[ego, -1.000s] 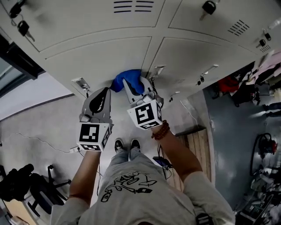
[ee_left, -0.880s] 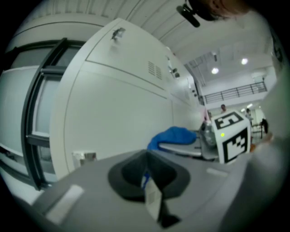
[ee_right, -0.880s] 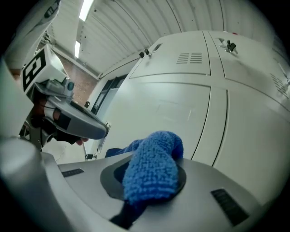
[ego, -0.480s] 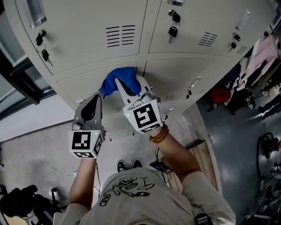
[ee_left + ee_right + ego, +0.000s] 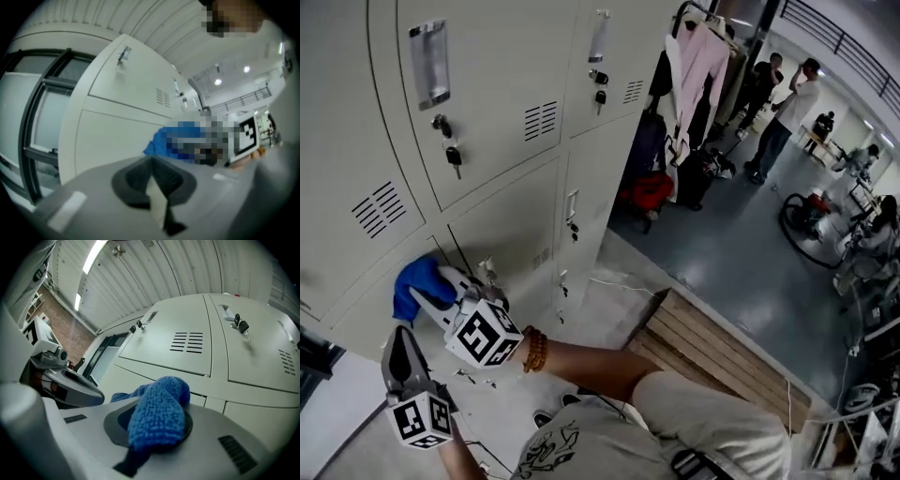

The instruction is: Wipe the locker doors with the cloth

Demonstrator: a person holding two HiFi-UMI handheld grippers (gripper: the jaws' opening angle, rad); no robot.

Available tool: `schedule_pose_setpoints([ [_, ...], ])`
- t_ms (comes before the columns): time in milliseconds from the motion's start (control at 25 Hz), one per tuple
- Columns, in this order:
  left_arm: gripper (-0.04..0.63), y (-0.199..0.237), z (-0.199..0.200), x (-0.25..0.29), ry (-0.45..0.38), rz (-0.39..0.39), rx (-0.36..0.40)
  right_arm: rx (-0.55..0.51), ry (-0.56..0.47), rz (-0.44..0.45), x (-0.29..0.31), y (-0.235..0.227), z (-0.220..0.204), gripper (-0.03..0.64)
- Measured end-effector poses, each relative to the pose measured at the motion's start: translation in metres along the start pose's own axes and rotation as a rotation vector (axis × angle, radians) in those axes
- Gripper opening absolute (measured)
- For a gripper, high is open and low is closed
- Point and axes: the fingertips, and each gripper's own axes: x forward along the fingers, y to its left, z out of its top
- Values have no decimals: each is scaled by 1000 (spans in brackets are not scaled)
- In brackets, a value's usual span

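Observation:
A blue cloth [image 5: 416, 278] is pressed against a lower beige locker door [image 5: 356, 309] at the head view's lower left. My right gripper [image 5: 427, 292] is shut on it. In the right gripper view the cloth [image 5: 158, 416] bulges out between the jaws, with vented locker doors [image 5: 187, 350] beyond. My left gripper [image 5: 397, 341] hangs just below and left of the cloth, its jaws closed together on nothing [image 5: 155, 185]. From the left gripper view, the cloth [image 5: 171, 137] and the right gripper's marker cube [image 5: 246, 133] lie to the right against the locker.
Keys [image 5: 454, 156] hang from the locker locks. Pink clothes [image 5: 694, 66] hang beyond the locker row. A wooden slatted platform [image 5: 712, 352] and a cable [image 5: 614, 281] lie on the floor. Several people [image 5: 787, 112] stand far off at the right.
The head view has swung right, so both grippers now show at its lower left. The right gripper still holds the cloth against a lower locker door; the left stays beside it.

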Motion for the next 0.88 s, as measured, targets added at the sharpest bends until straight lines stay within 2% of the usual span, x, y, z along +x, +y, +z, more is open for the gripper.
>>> schedule_pose_setpoints([
  [160,2,-4,2,-11,-4,-4,-17,122,-19,31,-19,17,4,23],
  [320,2,-16,3,-3,-6,-35,-25,286,-71,-15,-48,13,9,23],
  [440,2,-16,0,-20,17,50,-25,346,-42,70,-65,31,2,23],
  [480,2,-12,0,-27,20,64,-22,358,-43,83,-66,39,3,23],
  [640,2,0,2,-41,12,42,-9,361,-43,57,-64,62,9,23],
  [880,2,-11,7,-39,8,51,-7,361,-54,53,-72,58,13,23],
])
